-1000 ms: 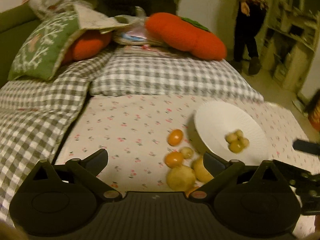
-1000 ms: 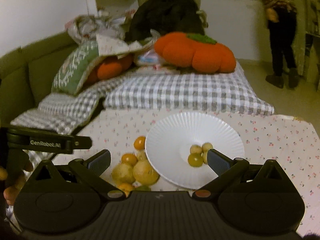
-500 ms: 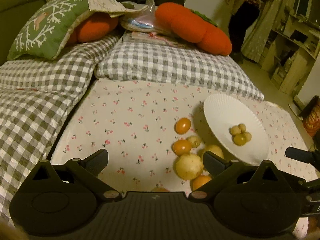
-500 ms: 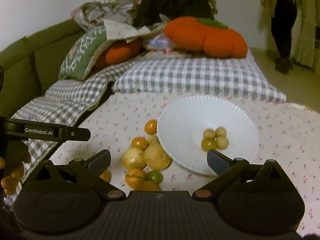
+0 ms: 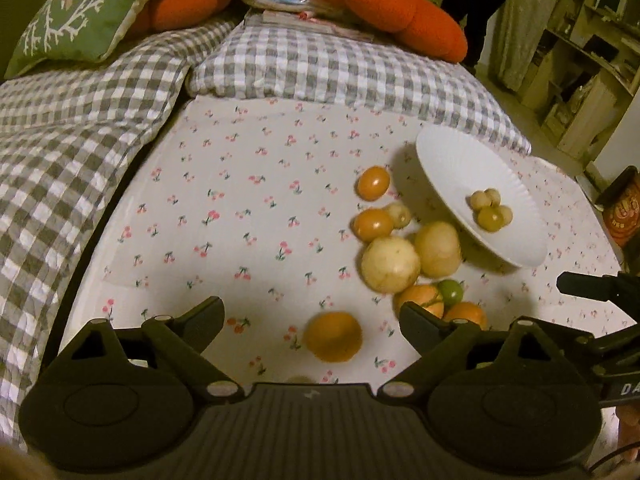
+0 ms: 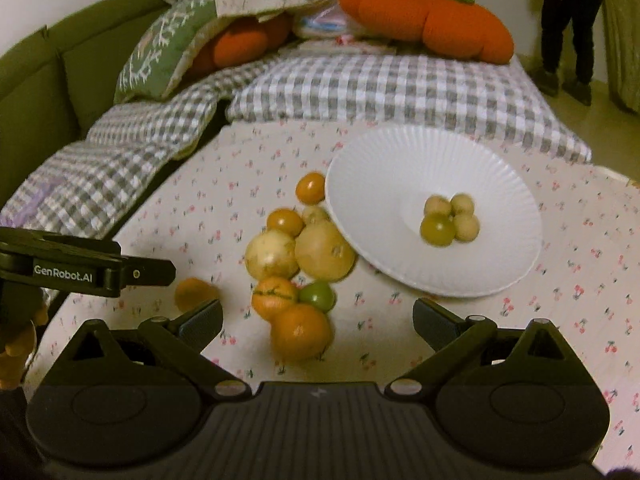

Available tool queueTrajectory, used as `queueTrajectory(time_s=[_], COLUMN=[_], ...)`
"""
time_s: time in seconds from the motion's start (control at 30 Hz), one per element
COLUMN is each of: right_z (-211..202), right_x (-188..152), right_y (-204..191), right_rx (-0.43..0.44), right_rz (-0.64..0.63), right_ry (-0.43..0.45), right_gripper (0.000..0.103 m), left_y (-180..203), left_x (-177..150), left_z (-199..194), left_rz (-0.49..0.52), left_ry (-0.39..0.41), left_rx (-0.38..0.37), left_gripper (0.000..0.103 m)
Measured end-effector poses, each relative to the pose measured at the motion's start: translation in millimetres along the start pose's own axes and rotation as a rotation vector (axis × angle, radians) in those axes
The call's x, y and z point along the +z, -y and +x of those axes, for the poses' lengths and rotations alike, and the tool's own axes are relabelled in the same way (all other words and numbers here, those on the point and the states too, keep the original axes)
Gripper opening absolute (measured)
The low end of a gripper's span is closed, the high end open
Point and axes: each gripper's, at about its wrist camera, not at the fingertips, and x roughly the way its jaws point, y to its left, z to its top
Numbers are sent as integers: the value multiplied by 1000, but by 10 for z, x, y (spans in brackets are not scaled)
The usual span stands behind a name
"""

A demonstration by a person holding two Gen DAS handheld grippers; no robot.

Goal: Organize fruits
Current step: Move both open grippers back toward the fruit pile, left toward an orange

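A white ribbed plate (image 6: 400,168) (image 5: 448,156) sits on the cherry-print cloth and holds several small yellow-green fruits (image 6: 448,220) (image 5: 490,210). Left of the plate lies a cluster: two pale yellow round fruits (image 6: 300,254) (image 5: 390,266), oranges (image 6: 300,332) (image 5: 420,300), a green fruit (image 6: 318,296) (image 5: 451,290) and small orange fruits (image 6: 310,188) (image 5: 373,182). One orange (image 5: 334,336) (image 6: 194,292) lies apart, between my left gripper's (image 5: 310,320) open jaws. My right gripper (image 6: 318,320) is open above the nearest orange. Both are empty.
Grey checked cushions (image 5: 340,64) border the cloth at the back and left. Orange pumpkin pillows (image 6: 424,16) and a green pillow (image 5: 76,12) lie behind. A person (image 6: 568,20) stands at the far right. Shelves (image 5: 592,80) stand right.
Both grippers have tilted down and moved back, so more of the near fruit cluster and the lone orange have come into view. The fruits have not moved.
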Motion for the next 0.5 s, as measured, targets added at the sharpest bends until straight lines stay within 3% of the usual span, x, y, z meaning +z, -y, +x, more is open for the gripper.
queueTrajectory(time_s=[0.13, 0.5], right_z=[68, 193], right_x=[-41, -96], right_y=[-62, -125], right_rx=[-4, -29], right_rz=[-24, -63], right_ry=[-32, -68], right_gripper=[98, 89], left_y=[-2, 123], left_x=[-98, -327], left_z=[21, 155], left_rz=[12, 113], left_ry=[-26, -115], left_rx=[12, 6], left_gripper=[84, 54])
